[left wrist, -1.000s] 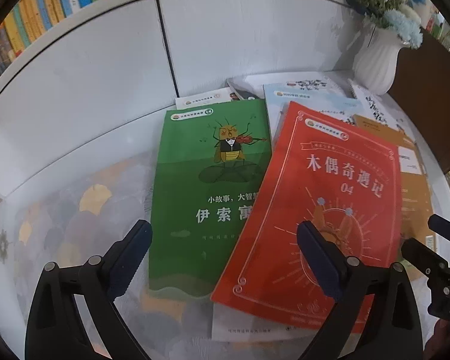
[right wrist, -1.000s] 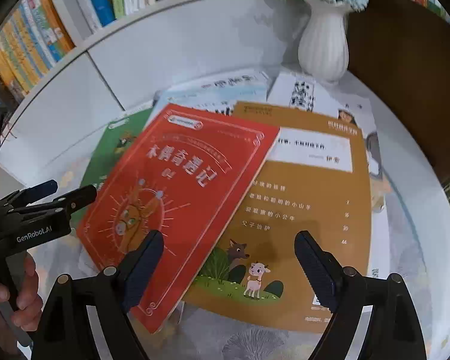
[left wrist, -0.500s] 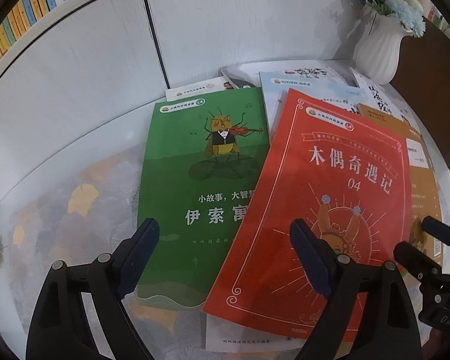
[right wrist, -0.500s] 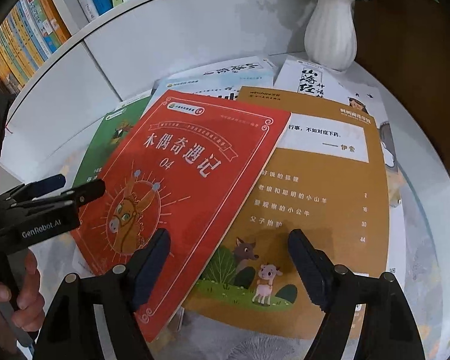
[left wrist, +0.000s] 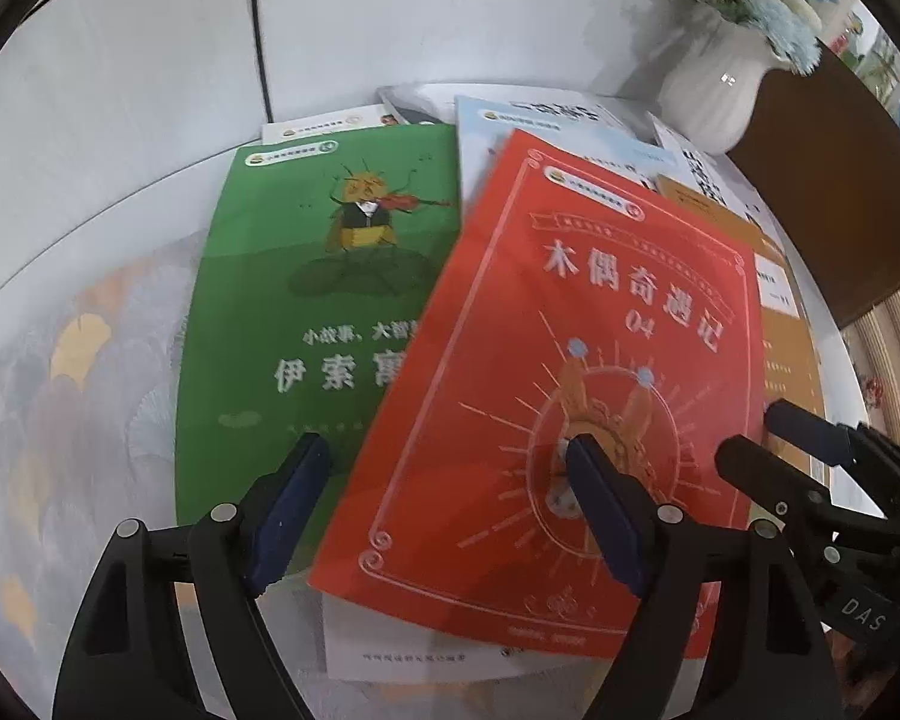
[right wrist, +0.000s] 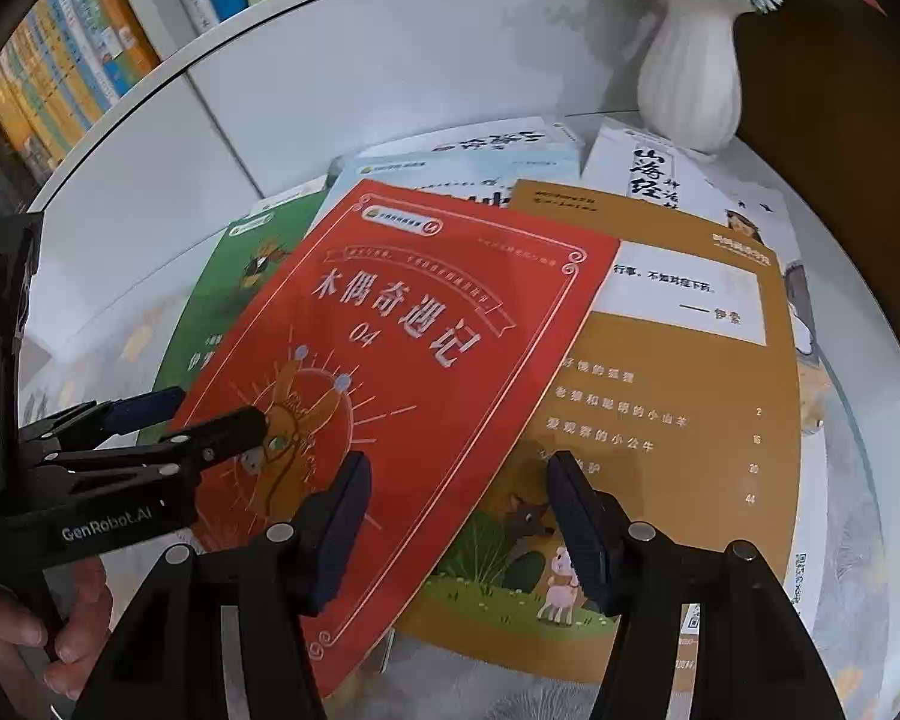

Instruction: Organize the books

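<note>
overhead, both grippers close with nothing gripped: left gripper (left wrist: 444, 480) straddles the red book's (left wrist: 570, 372) left edge, right gripper (right wrist: 459, 492) its right edge; green book (left wrist: 306, 300) lies at nine o'clock.

The right gripper (right wrist: 459, 519) hovers over a red book (right wrist: 402, 360) that overlaps an ochre book (right wrist: 678, 420), its jaws closing with nothing yet pinched between them. At left, a hand (right wrist: 48, 630) holds the left gripper (right wrist: 210, 411) over the red cover. A white vase (right wrist: 690, 78) stands behind the books on the desk (right wrist: 858, 420).
</note>
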`<state>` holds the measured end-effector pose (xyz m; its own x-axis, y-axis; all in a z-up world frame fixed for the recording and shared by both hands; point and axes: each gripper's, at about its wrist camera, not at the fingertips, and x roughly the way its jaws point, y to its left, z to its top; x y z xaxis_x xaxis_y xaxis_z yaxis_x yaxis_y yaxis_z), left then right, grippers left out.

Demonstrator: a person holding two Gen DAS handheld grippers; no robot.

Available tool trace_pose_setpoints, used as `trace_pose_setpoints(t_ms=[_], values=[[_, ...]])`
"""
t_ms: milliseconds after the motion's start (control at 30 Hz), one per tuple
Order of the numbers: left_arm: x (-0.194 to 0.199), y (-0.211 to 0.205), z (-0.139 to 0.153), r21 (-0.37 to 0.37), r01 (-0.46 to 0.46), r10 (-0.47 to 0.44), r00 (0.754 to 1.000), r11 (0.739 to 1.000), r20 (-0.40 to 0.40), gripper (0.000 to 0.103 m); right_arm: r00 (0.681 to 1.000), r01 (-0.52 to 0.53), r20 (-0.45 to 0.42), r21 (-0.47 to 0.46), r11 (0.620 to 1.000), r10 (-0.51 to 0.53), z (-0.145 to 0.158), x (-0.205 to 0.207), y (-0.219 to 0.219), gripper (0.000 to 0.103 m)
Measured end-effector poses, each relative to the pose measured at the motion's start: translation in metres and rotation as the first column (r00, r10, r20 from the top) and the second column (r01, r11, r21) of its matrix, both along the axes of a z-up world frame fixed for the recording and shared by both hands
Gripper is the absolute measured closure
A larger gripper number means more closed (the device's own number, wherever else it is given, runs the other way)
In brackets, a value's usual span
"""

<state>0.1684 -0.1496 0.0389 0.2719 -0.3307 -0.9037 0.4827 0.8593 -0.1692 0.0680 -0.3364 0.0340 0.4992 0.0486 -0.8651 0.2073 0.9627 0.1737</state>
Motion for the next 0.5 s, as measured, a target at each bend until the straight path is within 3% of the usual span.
trace_pose_setpoints(t_ms=[233,333,500], values=[[-0.026,-0.009,0.004,0.015,0.052,-0.052,0.999,0.999,0.006,0.032,0.997,-0.067,-0.029,-0.016,0.998,0.067,0.0,-0.007,0.012,0.042],[-0.047,0.001,0.007,-0.014,0.041,-0.041,0.999,0.999,-0.024,0.032,0.996,-0.082,-0.038,0.029,0.996,0.083,0.001,-0.019,0.008,0.042],[-0.126,0.017,0.008,0.008,0.11,-0.11,0.993,0.994,-0.047,0.032,0.984,-0.148,-0.089,0.076,0.986,0.154,-0.005,-0.074,0.014,0.042]])
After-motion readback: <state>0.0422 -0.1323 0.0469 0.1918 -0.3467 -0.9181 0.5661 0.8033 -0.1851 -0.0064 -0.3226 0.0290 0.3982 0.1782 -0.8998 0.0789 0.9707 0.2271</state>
